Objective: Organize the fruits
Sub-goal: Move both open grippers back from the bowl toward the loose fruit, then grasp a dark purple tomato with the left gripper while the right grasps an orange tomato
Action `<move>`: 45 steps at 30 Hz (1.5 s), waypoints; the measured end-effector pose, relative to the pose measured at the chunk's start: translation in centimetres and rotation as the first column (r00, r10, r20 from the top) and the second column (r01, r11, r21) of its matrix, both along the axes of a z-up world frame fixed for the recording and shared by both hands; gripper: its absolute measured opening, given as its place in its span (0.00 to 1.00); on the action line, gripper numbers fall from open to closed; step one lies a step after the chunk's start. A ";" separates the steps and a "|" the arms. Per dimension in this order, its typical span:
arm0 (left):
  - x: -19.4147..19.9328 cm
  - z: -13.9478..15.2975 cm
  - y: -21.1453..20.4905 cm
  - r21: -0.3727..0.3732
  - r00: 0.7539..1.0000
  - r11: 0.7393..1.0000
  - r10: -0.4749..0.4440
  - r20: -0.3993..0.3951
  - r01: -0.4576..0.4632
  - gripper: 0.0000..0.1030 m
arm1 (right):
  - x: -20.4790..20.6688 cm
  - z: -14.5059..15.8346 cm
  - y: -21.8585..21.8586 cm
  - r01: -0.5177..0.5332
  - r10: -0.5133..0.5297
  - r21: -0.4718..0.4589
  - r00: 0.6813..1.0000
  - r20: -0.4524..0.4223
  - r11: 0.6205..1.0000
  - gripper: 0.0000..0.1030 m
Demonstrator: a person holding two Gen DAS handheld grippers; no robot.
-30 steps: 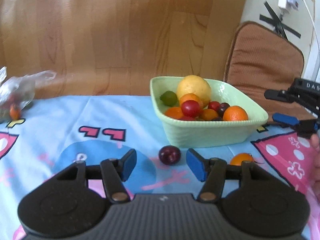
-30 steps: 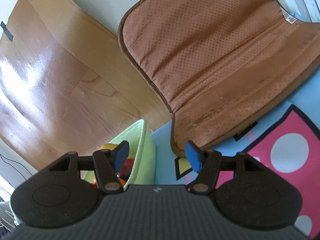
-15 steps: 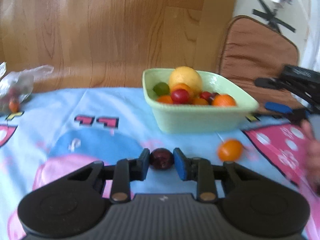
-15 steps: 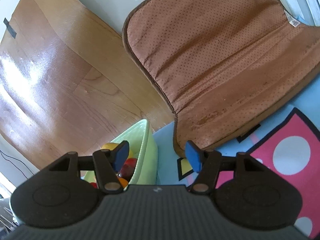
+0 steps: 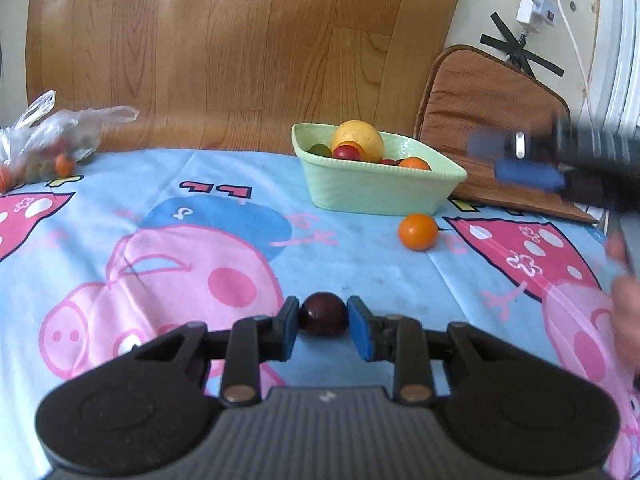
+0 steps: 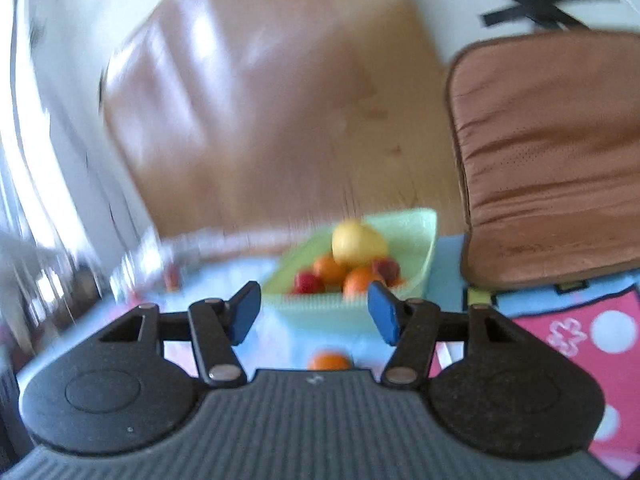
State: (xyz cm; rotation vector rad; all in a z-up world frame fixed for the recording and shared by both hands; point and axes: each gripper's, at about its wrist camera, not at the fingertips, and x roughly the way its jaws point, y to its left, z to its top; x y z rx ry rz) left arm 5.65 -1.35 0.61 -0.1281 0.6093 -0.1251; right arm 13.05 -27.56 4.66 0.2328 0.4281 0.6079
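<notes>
Left wrist view: the left claw (image 5: 323, 322) sits at lower centre of the frame, its blue pads clamped on a dark plum (image 5: 323, 314) at the fruit's widest line, one pad on each side. The plum looks small, light and round with a smooth, slippery skin and soft flesh; a grip across the middle with modest pressure suits it, since a harder squeeze would likely bruise it or pop it out. The green bowl (image 5: 376, 194) of mixed fruit stands in the upper centre, well apart from the claw. A loose orange (image 5: 417, 231) lies on the cartoon cloth (image 5: 120, 208) covering the bench, just in front of the bowl's right corner. A plastic bag (image 5: 48, 136) with small fruit lies at the far left.

Right wrist view: the frame is blurred. The right claw (image 6: 314, 314) stands open with nothing between its pads. The orange shows low in the centre, just below the gap, with the bowl beyond it.
</notes>
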 end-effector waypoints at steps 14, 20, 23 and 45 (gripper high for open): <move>-0.2 -0.1 0.2 -0.006 1.000 1.000 0.009 0.007 -0.009 0.27 | 2.9 -4.0 5.7 0.012 -0.045 -0.268 0.992 -0.118 0.963 0.43; -0.3 -0.1 0.2 -0.001 1.000 1.000 0.003 0.005 -0.003 0.27 | -0.3 -3.7 4.6 -0.019 -0.014 -0.233 0.990 -0.139 0.972 0.43; -0.4 -0.1 0.2 -0.001 1.000 1.000 -0.003 0.004 0.003 0.27 | -3.5 -3.4 3.3 -0.057 0.030 -0.190 0.990 -0.141 0.980 0.43; -7.5 -0.1 -1.0 0.077 0.987 0.985 -0.159 0.031 0.156 0.30 | -13.4 -5.3 3.0 -0.082 0.078 -0.278 0.997 -0.027 0.957 0.47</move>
